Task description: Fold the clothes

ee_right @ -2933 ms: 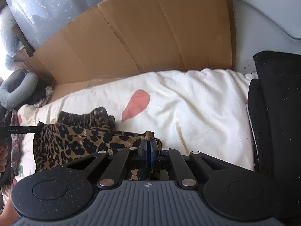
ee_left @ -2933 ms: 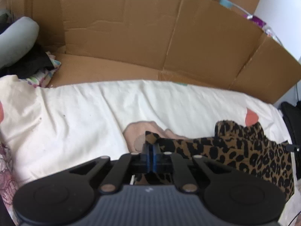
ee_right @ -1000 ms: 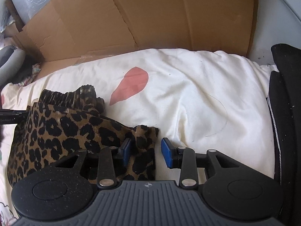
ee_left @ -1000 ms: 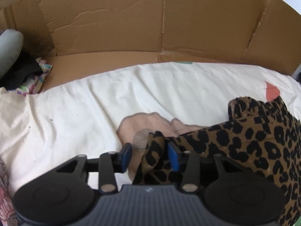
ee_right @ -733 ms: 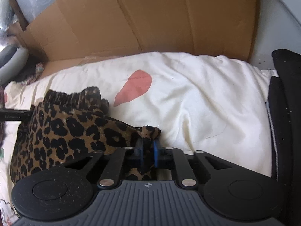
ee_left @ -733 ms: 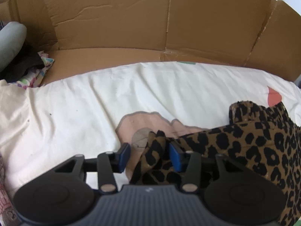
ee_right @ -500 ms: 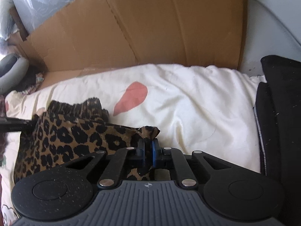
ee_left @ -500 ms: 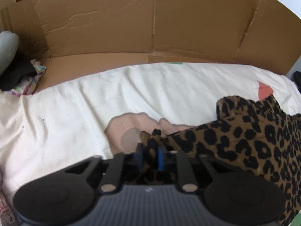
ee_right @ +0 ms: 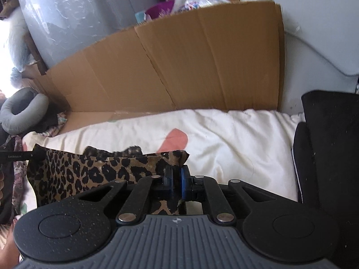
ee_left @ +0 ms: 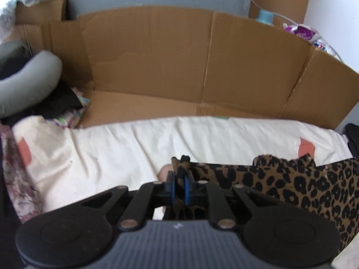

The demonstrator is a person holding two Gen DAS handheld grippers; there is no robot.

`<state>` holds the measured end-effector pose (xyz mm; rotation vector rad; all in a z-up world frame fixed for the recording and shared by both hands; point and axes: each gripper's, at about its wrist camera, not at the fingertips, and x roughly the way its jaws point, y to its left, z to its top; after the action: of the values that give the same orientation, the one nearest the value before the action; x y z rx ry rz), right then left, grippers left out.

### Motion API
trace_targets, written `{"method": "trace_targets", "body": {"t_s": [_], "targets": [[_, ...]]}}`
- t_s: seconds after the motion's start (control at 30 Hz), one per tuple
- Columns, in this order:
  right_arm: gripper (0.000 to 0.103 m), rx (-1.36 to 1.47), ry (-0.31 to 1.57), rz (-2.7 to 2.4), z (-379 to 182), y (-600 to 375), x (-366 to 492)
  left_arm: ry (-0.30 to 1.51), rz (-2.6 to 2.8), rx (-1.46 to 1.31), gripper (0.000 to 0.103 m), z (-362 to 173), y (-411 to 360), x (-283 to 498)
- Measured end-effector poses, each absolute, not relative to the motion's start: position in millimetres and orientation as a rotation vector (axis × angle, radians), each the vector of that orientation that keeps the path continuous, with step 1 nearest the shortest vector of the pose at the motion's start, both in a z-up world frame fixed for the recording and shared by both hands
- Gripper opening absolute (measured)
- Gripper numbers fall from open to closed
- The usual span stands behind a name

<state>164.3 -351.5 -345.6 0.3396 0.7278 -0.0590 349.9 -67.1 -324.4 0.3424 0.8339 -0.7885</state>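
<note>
Cardboard [ee_left: 157,71] stands as a flattened, creased wall along the far edge of the bed, its lower flap lying flat and tucked under the bedding. You have the cream bedsheet [ee_left: 139,148] spread in front of it, wrinkled, printed with coral patches. A black cushion [ee_right: 329,157] sits against the sheet's right edge in the right wrist view. At the far left a grey neck pillow [ee_left: 24,89] rests on a heap of dark and patterned clothes beside the cardboard.

Your leopard-print garment [ee_left: 303,190] hangs stretched between your two grippers above the sheet, near its front edge. Its long axis runs left to right, parallel to the cardboard wall, with the top edge pulled taut and the body drooping below. A darker gathered fold of the same fabric rises behind the taut edge toward the garment's right half.

Your left gripper [ee_left: 178,188] has its blue pads [ee_left: 172,190] pressed together on the garment's left corner; a tuft of fabric pokes up just above them. Your right gripper [ee_right: 176,185] likewise pinches the right corner, blue pads [ee_right: 185,183] clamped on the cloth with the corner tip standing above them and more print visible below. In the right wrist view the left gripper's black finger [ee_right: 15,155] shows at the garment's far end.

Behind the cardboard, plastic-wrapped bundles [ee_right: 74,18] and a bag of coloured items [ee_right: 179,4] are stacked; their contents cannot be made out.
</note>
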Motion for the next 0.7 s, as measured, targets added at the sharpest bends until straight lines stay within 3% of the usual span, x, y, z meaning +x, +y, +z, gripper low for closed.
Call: {"method": "trace_targets", "body": {"t_s": [0.3,0.7], "targets": [[0.004,0.336,0.697,-0.066,-331,-352,169,0.801,-0.784,0.329,0.008,-304,-72,352],[0.004,0.302,0.774,-0.062,-360,-354,212,0.852,-0.735,0.365,0.008,-334,-86,370]]}}
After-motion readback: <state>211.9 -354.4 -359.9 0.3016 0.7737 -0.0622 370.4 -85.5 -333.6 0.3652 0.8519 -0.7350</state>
